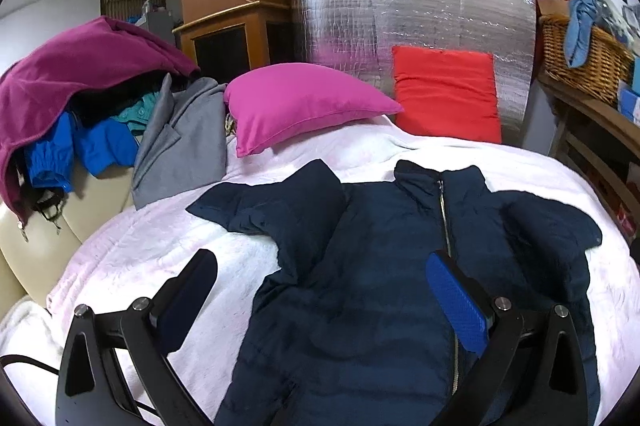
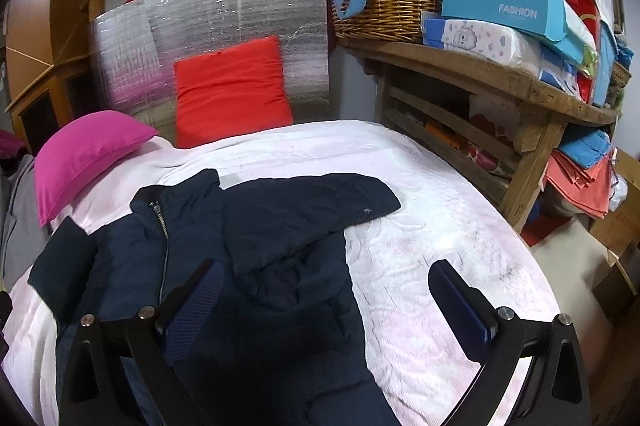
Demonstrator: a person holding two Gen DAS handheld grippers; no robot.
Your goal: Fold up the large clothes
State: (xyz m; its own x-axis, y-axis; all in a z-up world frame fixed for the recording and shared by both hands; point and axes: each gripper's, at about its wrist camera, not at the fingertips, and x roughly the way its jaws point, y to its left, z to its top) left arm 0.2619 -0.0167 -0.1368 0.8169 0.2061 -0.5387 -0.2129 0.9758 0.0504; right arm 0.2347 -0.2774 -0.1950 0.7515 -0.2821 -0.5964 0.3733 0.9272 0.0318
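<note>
A navy jacket (image 1: 360, 286) lies front-up on the white bedspread (image 1: 140, 258), filling the lower centre of the left wrist frame, zipper closed, collar toward the pillows. Its sleeves spread out to either side; in the right wrist frame one sleeve (image 2: 312, 202) reaches toward centre right.

Left tool (image 1: 320, 286): jaws wide apart, holding nothing, above the jacket's body, one finger over the bedspread, the other over the zipper.

Right tool (image 2: 326, 290): jaws wide apart, empty, one finger over the jacket, the other over bare bedspread.

A pink pillow (image 1: 304, 102) and a red pillow (image 1: 444, 94) sit beyond the collar. A heap of clothes (image 1: 80, 98) occupies the left wrist frame's centre left. A wicker basket (image 2: 388, 6) stands on a wooden bench (image 2: 480, 74) at upper right.
</note>
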